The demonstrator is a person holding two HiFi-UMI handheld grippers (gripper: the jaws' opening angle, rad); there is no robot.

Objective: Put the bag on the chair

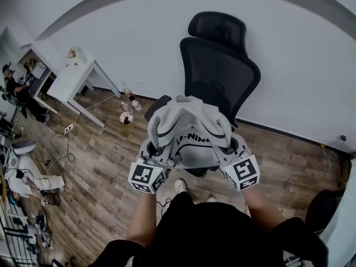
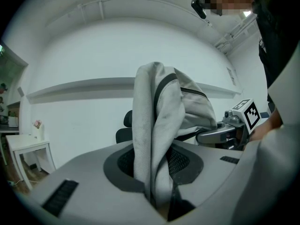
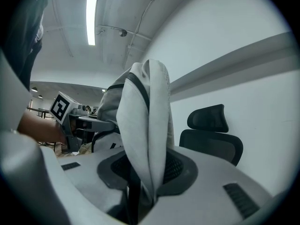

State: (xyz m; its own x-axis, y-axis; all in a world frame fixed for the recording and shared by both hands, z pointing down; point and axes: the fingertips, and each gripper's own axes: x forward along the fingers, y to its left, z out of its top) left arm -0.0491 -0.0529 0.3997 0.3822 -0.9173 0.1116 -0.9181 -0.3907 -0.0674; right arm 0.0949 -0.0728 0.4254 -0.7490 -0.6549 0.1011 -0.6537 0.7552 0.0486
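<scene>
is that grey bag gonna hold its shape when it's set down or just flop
Probably floppy: the bag folds into soft creases where the left gripper and right gripper pinch its cloth. It seems light, since two pinches of fabric carry it. On the chair it will likely slump.

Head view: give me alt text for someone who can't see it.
A person holds a grey bag between the left gripper and right gripper, each clamped on one side, in front of a black office chair by a white wall.
</scene>
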